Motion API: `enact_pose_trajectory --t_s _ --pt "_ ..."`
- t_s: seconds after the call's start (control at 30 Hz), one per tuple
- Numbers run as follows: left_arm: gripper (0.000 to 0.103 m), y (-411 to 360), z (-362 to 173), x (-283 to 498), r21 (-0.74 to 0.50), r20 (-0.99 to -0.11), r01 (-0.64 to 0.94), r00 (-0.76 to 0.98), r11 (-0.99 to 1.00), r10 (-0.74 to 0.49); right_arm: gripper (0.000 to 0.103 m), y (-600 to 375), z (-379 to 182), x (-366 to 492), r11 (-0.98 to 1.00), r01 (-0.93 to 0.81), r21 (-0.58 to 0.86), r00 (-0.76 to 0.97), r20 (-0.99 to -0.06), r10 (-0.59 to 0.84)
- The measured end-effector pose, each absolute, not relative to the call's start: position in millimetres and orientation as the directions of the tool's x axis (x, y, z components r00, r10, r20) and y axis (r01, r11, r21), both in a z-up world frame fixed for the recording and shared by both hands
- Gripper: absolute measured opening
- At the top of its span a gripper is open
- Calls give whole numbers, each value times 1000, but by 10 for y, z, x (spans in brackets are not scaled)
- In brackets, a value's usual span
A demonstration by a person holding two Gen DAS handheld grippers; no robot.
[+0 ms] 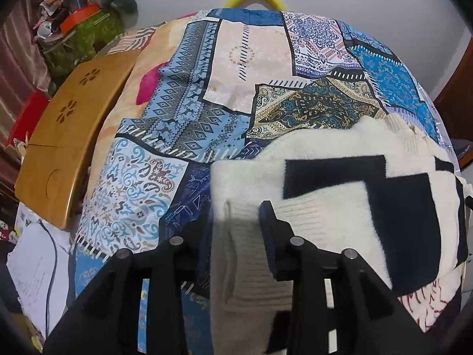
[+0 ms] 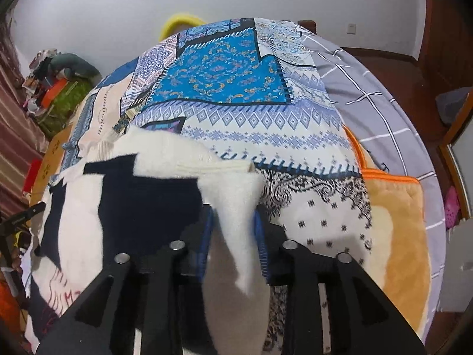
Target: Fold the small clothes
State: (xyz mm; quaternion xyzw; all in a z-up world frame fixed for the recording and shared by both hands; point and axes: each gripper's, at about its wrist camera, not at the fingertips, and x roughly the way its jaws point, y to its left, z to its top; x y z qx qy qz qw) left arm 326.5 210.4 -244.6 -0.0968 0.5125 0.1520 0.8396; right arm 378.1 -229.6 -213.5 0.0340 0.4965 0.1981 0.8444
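Observation:
A cream knit sweater with black patches lies folded on a patchwork bedspread. In the left wrist view its cream edge runs down between the fingers of my left gripper. The jaws stand a little apart, the cloth loose between them, and the cloth hides part of the left finger. In the right wrist view the sweater spreads to the left, and a cream corner flap hangs between the blue pads of my right gripper. That gripper is open too, with a gap beside the flap lower down.
A wooden lap table lies at the bed's left edge, with a cluttered pile behind it. A grey checked sheet and an orange-edged tan blanket lie to the right. A yellow hoop stands at the far wall.

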Motion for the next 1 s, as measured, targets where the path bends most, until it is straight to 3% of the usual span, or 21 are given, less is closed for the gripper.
enact_pose_trajectory --t_s 0.37,0.5,0.63,0.77,0.9,1.0 --pt "34 1879 -2097 2972 26 -873 -320 455 947 178 35 -2197 -1649 3259 891 -416 185 469 -795 384" --pt "50 1717 -1825 2772 47 -837 -285 512 957 193 39 -2179 -1414 3056 880 -437 187 499 -763 410" --pt "54 1557 -1542 2521 65 -800 -248 567 967 199 44 -2173 -1213 2842 866 -458 198 523 -728 443" --pt "70 1473 -1350 2273 58 -771 -226 608 973 187 47 -2171 -1096 2618 861 -478 172 538 -717 442" --pt "84 1457 -1247 2040 40 -759 -212 629 976 168 70 -2209 -1061 2430 864 -483 140 552 -718 425" --pt "88 1484 -1252 1910 13 -772 -213 619 977 145 77 -2237 -1088 2335 869 -484 108 559 -725 401"
